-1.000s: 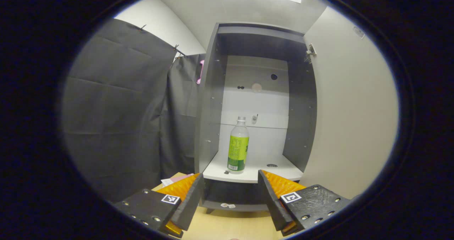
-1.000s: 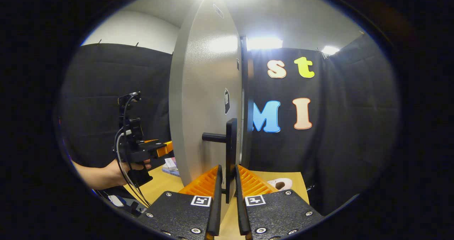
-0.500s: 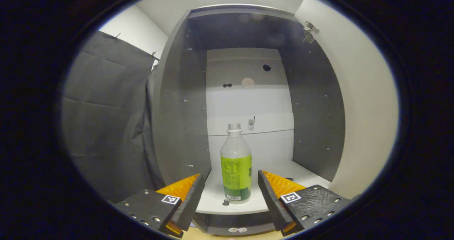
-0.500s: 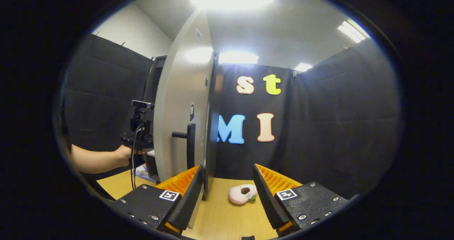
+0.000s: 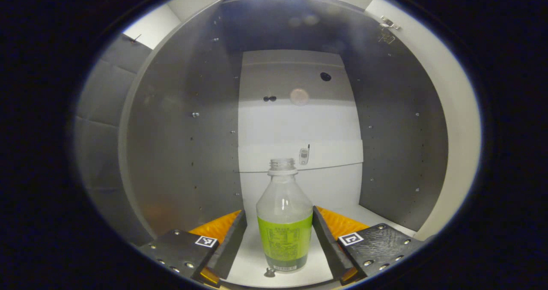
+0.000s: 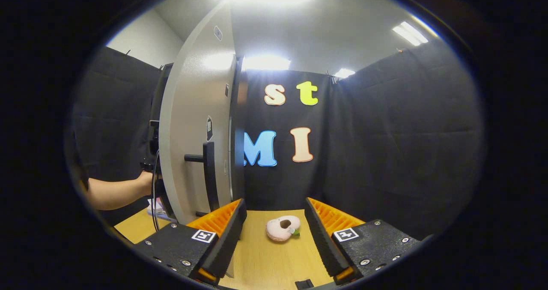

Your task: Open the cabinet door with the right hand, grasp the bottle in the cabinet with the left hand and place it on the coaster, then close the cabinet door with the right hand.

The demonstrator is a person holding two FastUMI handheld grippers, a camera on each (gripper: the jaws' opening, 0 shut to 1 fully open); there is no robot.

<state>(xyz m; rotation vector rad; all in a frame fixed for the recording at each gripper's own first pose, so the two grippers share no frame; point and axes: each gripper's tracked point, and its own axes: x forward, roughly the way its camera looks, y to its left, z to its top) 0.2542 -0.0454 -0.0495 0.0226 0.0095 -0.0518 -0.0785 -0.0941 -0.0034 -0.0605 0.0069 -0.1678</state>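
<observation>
The bottle [image 5: 284, 221] carries a green label around its lower body; the print on it is too small for me to read, and the neck is uncapped. It stands upright on the white shelf [image 5: 252, 264] inside the cabinet [image 5: 184, 144], near the front edge, with a small dark item [image 5: 269, 273] on the shelf just beside its base. Nothing inside the clear upper part of the bottle can be made out. My left gripper [image 5: 279, 238] is level and reaches into the cabinet with its jaws spread, one finger on either side of the bottle; the right finger looks to be at the bottle's wall, the left finger stands just apart — no grasp is made. In the right gripper view, my right gripper [image 6: 274, 234] hangs over the wooden table [image 6: 265, 264], jaws wide apart and holding nothing, with a pink plush toy [image 6: 282, 228] lying on the table between the fingers and farther off. The cabinet door [image 6: 192, 144] stands swung open to the left of that view, its dark handle [image 6: 209, 174] clear of my fingers. Beyond the door, a forearm [image 6: 115, 191] extends toward the cabinet — the hand is partly hidden behind the door's edge.
</observation>
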